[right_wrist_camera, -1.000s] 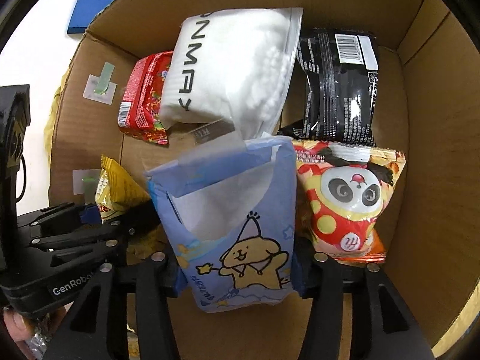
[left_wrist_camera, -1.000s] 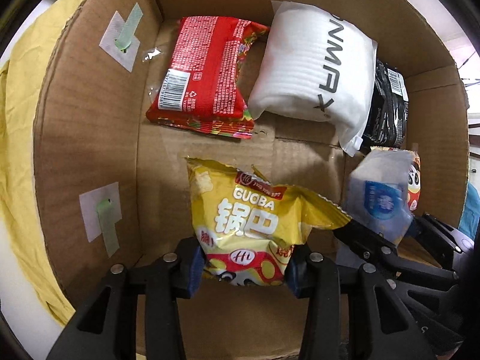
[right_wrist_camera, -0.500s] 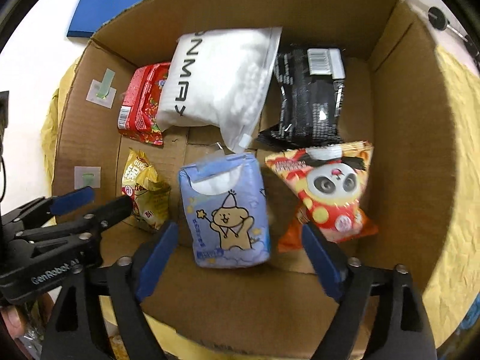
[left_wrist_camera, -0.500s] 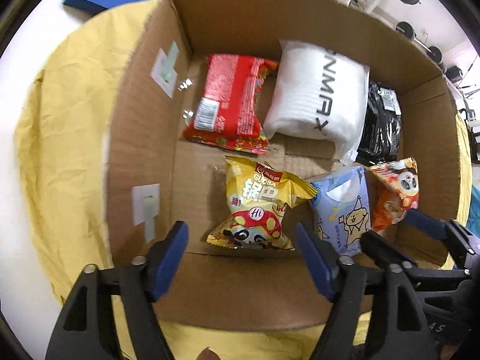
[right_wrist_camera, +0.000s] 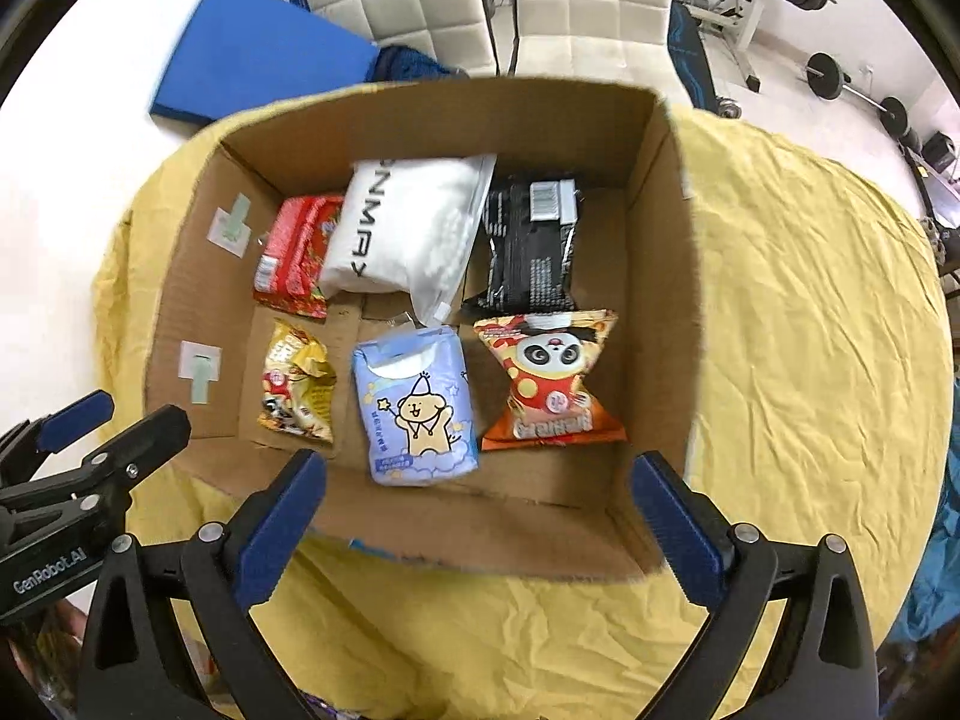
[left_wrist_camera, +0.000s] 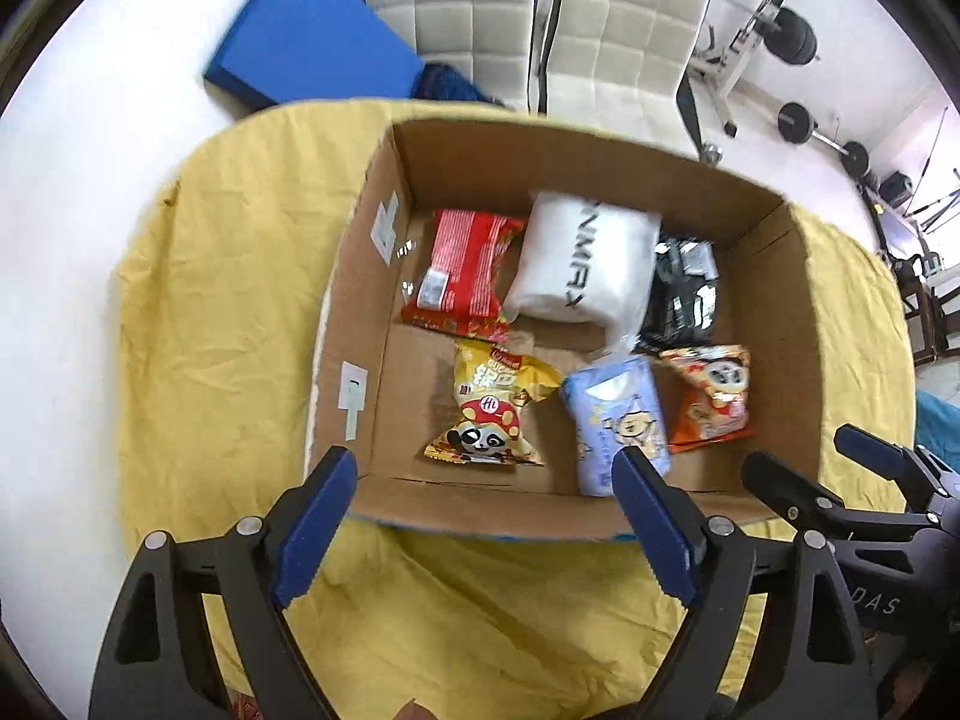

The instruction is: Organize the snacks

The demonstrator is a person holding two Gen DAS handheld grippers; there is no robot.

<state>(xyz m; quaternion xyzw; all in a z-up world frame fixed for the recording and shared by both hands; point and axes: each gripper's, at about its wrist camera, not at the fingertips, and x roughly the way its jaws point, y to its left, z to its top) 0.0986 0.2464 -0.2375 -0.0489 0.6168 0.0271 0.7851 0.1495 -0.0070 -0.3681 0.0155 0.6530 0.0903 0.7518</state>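
Both grippers have risen clear of the box [right_wrist_camera: 660, 276] rim; jaws spread, empty; 6 packs inside.

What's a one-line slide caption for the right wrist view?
Open right tongs above a cardboard box holding six snack packs in two rows, blue cartoon-dog pack front centre.

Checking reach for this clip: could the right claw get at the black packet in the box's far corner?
Probably yes: the right claw is open, the cardboard box has no lid, and the black packet lies uncovered behind the panda snack.
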